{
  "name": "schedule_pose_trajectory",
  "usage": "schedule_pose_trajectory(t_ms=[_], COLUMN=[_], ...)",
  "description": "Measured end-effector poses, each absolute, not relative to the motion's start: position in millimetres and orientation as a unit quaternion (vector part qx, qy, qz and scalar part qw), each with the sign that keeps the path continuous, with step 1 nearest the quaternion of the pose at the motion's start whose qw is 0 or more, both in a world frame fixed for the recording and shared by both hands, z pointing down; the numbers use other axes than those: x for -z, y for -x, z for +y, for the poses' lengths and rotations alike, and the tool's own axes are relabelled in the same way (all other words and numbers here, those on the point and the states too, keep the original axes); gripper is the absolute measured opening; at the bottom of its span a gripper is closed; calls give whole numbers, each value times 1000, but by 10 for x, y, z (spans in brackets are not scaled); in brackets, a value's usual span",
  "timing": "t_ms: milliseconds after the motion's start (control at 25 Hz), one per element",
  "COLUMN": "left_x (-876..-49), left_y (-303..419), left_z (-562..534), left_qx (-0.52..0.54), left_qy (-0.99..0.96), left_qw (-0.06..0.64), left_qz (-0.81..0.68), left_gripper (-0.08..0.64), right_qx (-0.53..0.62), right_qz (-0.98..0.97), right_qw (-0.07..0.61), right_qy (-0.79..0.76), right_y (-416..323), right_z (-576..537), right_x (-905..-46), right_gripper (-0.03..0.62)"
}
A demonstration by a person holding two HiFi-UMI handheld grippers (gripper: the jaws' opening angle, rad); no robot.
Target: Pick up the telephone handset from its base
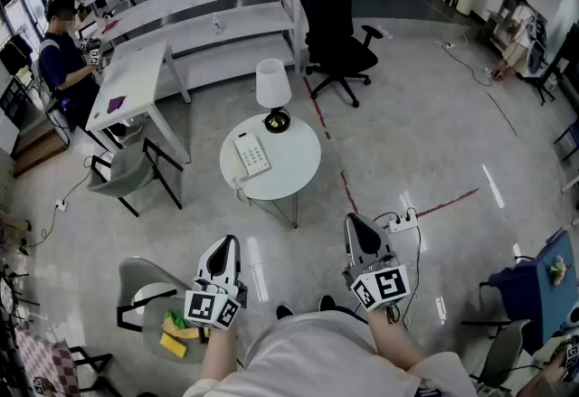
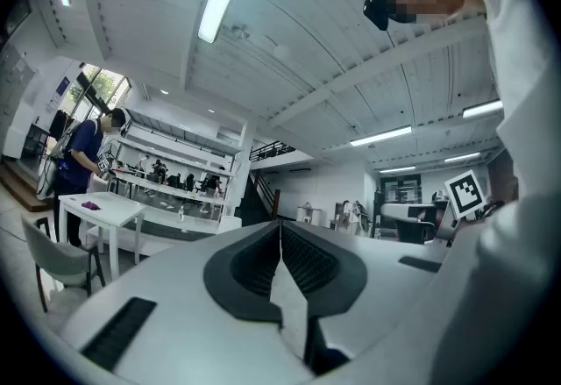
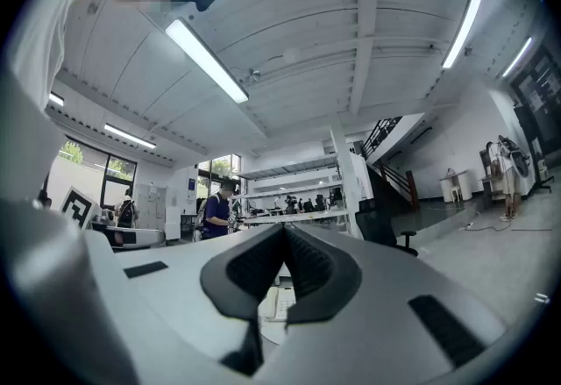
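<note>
A white telephone [image 1: 251, 154] with its handset on the base lies on a small round white table [image 1: 297, 171] in the middle of the head view. Both grippers are held low and close to my body, well short of that table. My left gripper [image 1: 227, 246] has its jaws pressed together with nothing between them, and its own view [image 2: 280, 230] looks level across the room. My right gripper [image 1: 355, 225] is shut and empty as well. Between its jaws [image 3: 284, 232] a bit of the telephone [image 3: 279, 304] shows below.
A white table lamp [image 1: 273, 91] stands on the round table behind the phone. A black office chair [image 1: 335, 35] is beyond it. A grey chair [image 1: 131, 171] and white desk [image 1: 136, 79] with a person [image 1: 65, 51] stand left. A power strip [image 1: 403, 223] lies on the floor at right.
</note>
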State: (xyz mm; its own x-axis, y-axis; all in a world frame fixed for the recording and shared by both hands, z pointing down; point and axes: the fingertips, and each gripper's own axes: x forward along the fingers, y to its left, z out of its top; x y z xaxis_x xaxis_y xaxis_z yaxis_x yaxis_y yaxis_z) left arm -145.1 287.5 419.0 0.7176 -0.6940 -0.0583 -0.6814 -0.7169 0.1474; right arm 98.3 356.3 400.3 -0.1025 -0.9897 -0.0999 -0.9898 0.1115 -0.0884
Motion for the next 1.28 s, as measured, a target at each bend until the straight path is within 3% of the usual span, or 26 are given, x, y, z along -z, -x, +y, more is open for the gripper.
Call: schedule_pose_trajectory(t_ms=[1280], left_x=[-4244], left_y=[1867], left_z=[2162], left_qx=[62], left_qy=[-933], left_qw=[66], left_qz=[-349], left_gripper=[21], right_qx=[-13], right_qz=[737], right_qw=[55], right_qy=[674], right_y=[-469], right_z=[2886], right_x=[-3990], right_gripper=[8])
